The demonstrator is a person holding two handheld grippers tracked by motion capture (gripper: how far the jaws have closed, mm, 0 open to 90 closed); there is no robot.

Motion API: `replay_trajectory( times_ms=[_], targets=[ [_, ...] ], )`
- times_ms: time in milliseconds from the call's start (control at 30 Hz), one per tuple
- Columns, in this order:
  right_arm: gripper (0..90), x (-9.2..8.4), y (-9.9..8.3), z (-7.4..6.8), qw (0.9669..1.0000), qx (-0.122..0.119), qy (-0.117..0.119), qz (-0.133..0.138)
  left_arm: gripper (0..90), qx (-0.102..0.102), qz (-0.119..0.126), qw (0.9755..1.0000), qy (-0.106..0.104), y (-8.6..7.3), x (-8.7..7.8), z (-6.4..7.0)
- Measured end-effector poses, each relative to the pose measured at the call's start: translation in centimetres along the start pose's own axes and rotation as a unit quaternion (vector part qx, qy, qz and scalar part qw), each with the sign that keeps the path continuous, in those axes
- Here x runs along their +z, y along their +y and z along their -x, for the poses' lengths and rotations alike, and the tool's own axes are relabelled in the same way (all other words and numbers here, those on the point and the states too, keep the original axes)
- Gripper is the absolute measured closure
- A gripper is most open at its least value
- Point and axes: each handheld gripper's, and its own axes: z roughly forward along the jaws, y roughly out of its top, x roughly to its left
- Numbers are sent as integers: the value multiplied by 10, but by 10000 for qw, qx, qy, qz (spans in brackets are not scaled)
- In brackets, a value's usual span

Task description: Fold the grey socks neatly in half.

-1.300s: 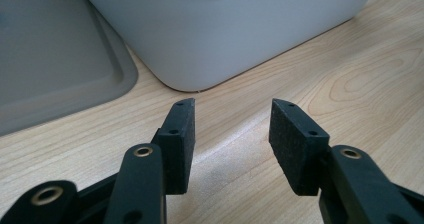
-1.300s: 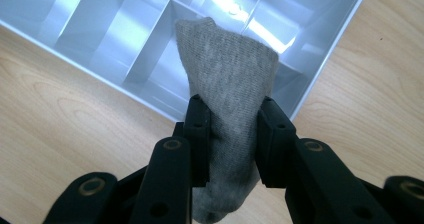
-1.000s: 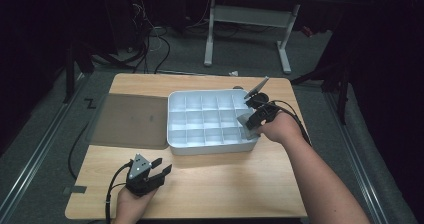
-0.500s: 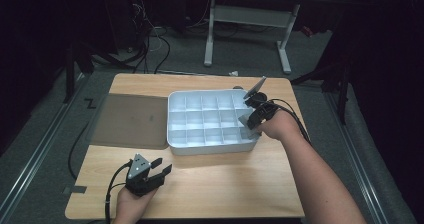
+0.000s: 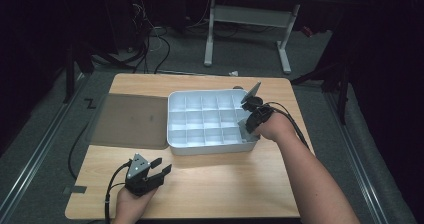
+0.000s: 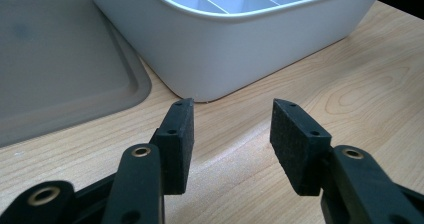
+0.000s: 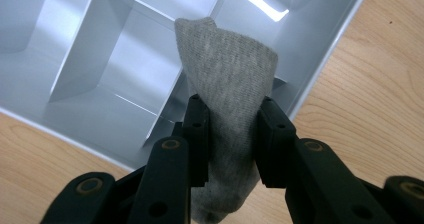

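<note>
A white box (image 5: 210,146) divided into several compartments stands mid-table. My right gripper (image 5: 248,125) hovers over its near right corner, shut on a folded grey sock (image 7: 230,69) whose tip points into a corner compartment (image 7: 125,84). The pads pinch the sock at its middle, seen from my right gripper (image 7: 231,109). My left gripper (image 5: 161,166) rests near the table's front left, open, with nothing between its pads (image 6: 180,134). From my left gripper (image 6: 232,119) the box's outer wall (image 6: 240,39) stands just ahead.
A flat grey lid (image 5: 130,121) lies on the table against the box's left side, also near the left gripper (image 6: 55,64). Bare wood (image 5: 225,184) stretches along the front of the table. Cables and a desk frame (image 5: 250,19) stand on the floor beyond.
The right hand has sunk a little toward the box's right corner, still holding the sock. The left hand has stayed put.
</note>
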Motion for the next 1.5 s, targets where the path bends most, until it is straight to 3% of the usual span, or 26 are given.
replay_trajectory(
  times_ms=[467,1500],
  targets=[
    [718,23,8,-3,9995,39,-38,-307,531,3,2,10000,-20,0,1,0],
    [726,39,10,-3,9985,-5,-15,-552,530,38,-38,10000,-40,-1,3,2]
  ],
)
